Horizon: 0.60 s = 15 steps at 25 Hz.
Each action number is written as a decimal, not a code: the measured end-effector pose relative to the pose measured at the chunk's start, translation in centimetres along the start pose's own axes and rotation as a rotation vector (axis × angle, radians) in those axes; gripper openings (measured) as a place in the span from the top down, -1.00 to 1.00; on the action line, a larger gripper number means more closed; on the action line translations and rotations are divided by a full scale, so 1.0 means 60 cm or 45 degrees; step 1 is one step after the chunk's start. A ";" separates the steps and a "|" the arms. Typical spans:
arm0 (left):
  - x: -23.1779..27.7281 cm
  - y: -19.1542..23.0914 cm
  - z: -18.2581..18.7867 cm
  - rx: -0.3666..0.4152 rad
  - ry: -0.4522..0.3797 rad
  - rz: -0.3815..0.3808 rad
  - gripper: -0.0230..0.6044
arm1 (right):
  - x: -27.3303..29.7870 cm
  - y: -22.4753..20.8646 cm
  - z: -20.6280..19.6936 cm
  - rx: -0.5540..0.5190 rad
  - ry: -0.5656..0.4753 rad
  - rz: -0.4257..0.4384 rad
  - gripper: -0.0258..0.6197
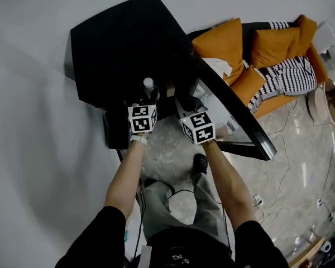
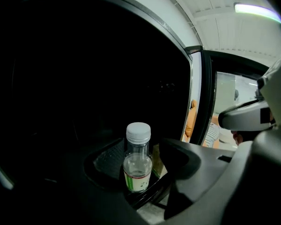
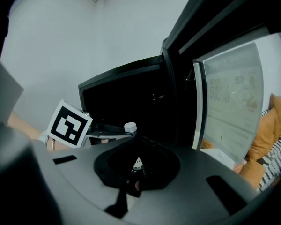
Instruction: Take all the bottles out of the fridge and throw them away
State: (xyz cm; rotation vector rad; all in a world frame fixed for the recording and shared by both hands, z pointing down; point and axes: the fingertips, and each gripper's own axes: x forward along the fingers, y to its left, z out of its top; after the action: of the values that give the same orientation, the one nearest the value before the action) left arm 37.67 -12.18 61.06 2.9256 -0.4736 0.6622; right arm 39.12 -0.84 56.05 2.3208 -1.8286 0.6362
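The bottle [image 2: 137, 165] is clear, with a white cap and a pale label with a green edge, and has some clear liquid low in its body. It stands upright between the jaws of the left gripper [image 2: 143, 153], which are spread wide. The ribbed pad of one jaw sits just beside the bottle. On the other side a strip of background shows between the bottle and the jaw, so nothing pinches it. The jaws hide its base, and I cannot tell what it stands on.

In the head view the bottle's cap shows just past the left gripper's marker cube, at the front edge of the fridge [image 1: 123, 43]. The right gripper [image 3: 138, 161] has its jaws pressed together on nothing. It is held beside the left one, a little nearer the door [image 1: 234, 116].

The fridge is black and its glass door is swung open. The inside is too dark to show what it holds. A black box [image 1: 116, 132] sits on the floor [image 1: 167, 149] under the fridge's near corner, and its contents cannot be seen. Beyond the door is an orange sofa [image 1: 268, 49] with cushions and a striped throw.
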 end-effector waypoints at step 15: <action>0.058 0.018 -0.010 0.062 0.028 0.033 0.31 | 0.001 -0.008 -0.030 0.053 0.002 -0.063 0.90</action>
State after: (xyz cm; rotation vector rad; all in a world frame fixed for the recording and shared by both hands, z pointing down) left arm 40.07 -14.08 63.16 2.9588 -0.5007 0.7184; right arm 39.13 -0.17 57.77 2.3828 -1.7675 0.6757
